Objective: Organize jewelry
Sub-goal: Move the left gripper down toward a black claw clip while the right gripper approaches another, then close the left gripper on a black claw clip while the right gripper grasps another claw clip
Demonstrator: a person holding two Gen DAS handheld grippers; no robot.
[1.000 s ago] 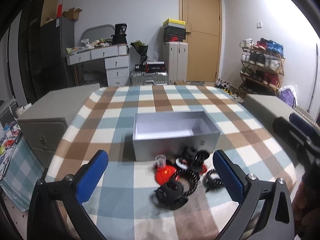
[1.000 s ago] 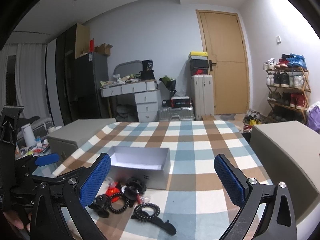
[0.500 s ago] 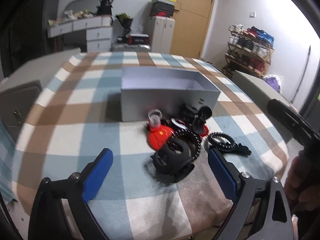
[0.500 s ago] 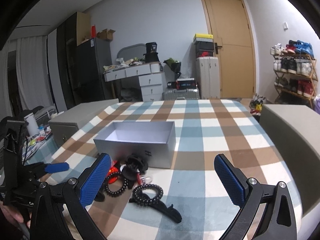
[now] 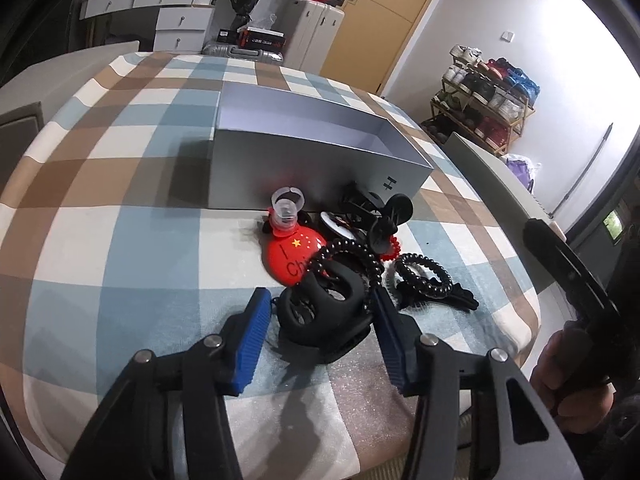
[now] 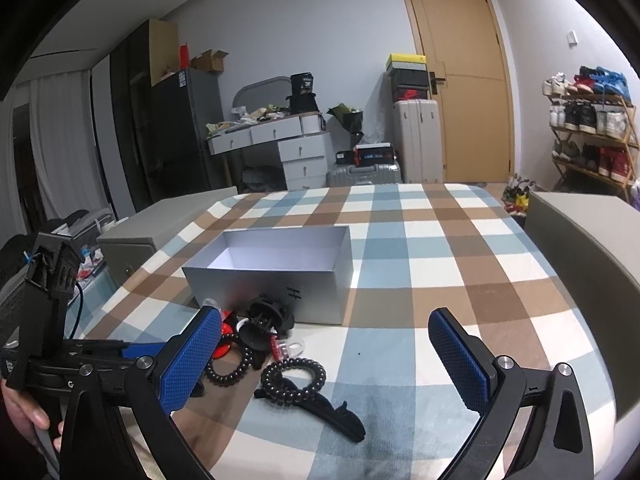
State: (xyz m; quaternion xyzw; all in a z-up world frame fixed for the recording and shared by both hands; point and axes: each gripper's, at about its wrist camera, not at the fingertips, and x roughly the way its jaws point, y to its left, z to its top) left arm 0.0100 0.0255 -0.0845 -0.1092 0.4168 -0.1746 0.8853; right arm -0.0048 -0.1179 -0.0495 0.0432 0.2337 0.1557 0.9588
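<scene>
Two grippers. Left gripper (image 5: 320, 332): jaws half open, straddling black clip (image 5: 324, 312) near the table's edge, nothing held; close squarely, clear of the bead band (image 5: 352, 256). Box (image 5: 320, 152) beyond. Right gripper (image 6: 324, 356): wide open, empty.

This is a lived-in home, most likely a bedroom used for storage too. Straight ahead of the right hand-held gripper (image 6: 324, 364), across the checked tabletop (image 6: 436, 240), stands a wooden door (image 6: 460, 80) with suitcases (image 6: 418, 140) and stacked shoe boxes (image 6: 406, 74) beside it. Ahead and to the left is a grey desk with drawers (image 6: 296, 140), cluttered on top, and further left a dark fridge (image 6: 176, 132) with cardboard boxes (image 6: 208, 60) on it. To the far right, a wooden shoe rack (image 6: 592, 128) is filled with sneakers. Curtains (image 6: 60, 152) hang at the far left.
</scene>
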